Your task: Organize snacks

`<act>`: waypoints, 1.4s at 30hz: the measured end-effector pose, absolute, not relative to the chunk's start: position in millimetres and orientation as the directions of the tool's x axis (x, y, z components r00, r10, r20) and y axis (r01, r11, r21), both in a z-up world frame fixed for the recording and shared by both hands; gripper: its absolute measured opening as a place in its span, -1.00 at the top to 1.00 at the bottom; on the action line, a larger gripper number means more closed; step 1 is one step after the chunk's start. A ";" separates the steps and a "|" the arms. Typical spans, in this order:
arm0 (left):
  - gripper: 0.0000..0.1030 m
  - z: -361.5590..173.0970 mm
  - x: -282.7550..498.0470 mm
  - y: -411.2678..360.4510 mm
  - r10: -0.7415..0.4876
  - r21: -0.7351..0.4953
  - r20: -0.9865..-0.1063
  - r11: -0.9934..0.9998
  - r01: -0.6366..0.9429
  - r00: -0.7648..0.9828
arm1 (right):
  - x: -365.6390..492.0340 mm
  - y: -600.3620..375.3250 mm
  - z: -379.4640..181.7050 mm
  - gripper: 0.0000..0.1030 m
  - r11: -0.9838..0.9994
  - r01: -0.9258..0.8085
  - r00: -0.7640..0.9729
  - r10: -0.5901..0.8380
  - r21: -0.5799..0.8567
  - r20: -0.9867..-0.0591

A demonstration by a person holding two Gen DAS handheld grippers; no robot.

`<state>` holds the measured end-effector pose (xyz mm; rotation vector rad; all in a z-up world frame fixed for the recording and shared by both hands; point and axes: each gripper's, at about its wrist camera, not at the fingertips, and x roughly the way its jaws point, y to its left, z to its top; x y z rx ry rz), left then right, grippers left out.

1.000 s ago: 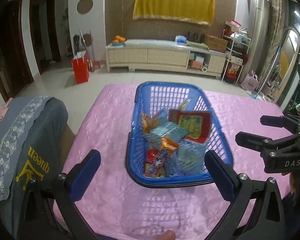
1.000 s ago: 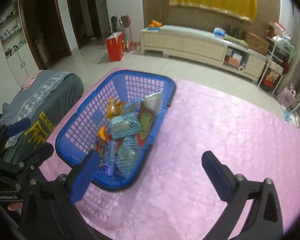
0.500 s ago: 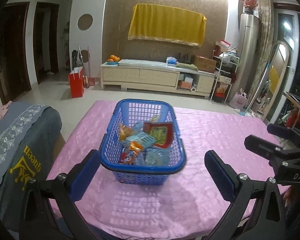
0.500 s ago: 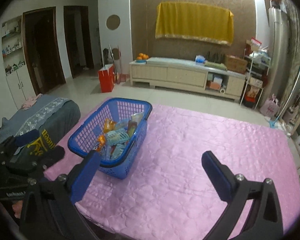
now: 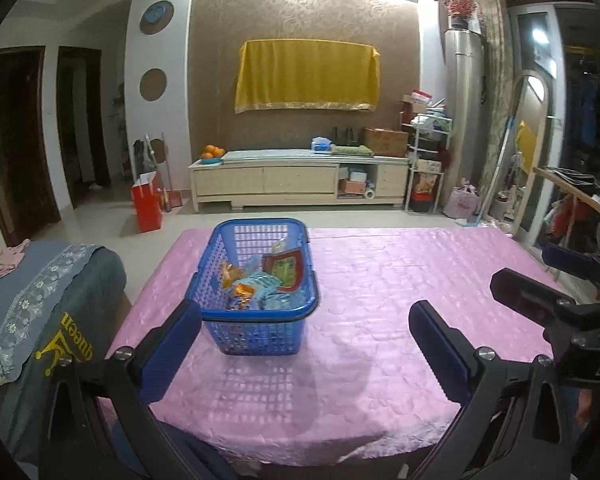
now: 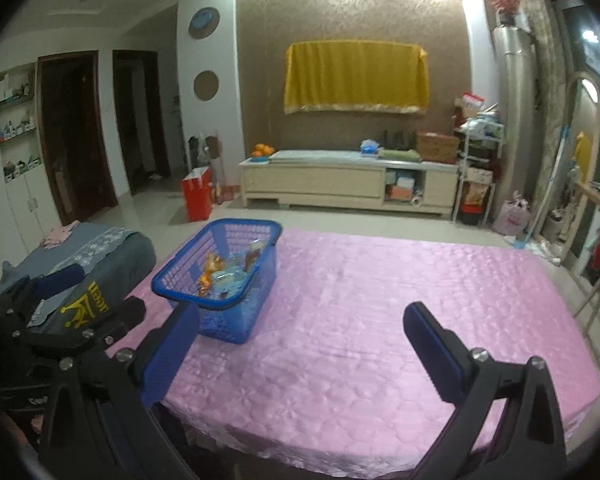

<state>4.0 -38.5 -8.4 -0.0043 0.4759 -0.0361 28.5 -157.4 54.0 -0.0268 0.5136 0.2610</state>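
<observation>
**Both tongs spread and empty, basket ahead and to the left**

The left gripper (image 5: 305,330) is spread wide and pinches nothing; its left pad (image 5: 171,344) overlaps the basket's near left corner in its own view, though whether it touches cannot be told; the right gripper (image 6: 300,330) is likewise spread and empty, and shows again at the right edge of the left view with its jaws apart.

The basket (image 5: 260,314) stands on the pink cloth (image 5: 380,300) towards the table's left side; from the left gripper it lies just ahead and a little left of centre; from the right gripper it lies ahead and well to the left (image 6: 220,304); so, by my judgement, the left hand is the nearer one, and any reach into the basket goes forward and slightly leftward.

The basket's long axis runs away from the tongs, near end to far end; the snacks (image 5: 260,280) lie heaped inside it, among them a red-edged packet (image 5: 286,272) leaning against the right wall, a pale blue packet (image 5: 262,282) and an orange one (image 5: 230,272); none lies on the cloth, so the sorting looks done or not begun.

Writing: the packet print is too small to read; the grey cover (image 5: 52,320) at the left bears "queen" in yellow beside a crown; the right gripper's body shows "DA", the rest cut off.
</observation>
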 end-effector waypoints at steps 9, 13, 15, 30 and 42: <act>-0.99 1.7 -17.3 -52.8 -0.059 -0.017 -0.418 0.998 0.057 0.906 | 12.4 -170.8 58.8 -0.99 0.972 -0.230 0.855 0.228 0.053 -0.466; -0.99 2.1 -19.1 -55.3 -0.052 -0.015 -0.416 0.999 0.050 0.908 | 6.9 -173.0 60.0 -0.99 0.970 -0.236 0.855 0.239 0.064 -0.461; -0.99 2.6 -20.5 -56.6 -0.047 -0.010 -0.412 0.999 0.047 0.910 | 4.0 -173.8 60.0 -0.99 0.969 -0.240 0.854 0.242 0.064 -0.460; -0.99 4.3 -29.0 -62.2 -0.041 0.014 -0.407 0.999 0.051 0.913 | -6.7 -176.9 60.6 -0.99 0.973 -0.220 0.861 0.228 0.070 -0.455; -0.99 5.4 -29.5 -60.1 -0.044 -0.007 -0.414 0.999 0.045 0.909 | -9.7 -175.0 60.7 -0.99 0.976 -0.210 0.868 0.212 0.054 -0.449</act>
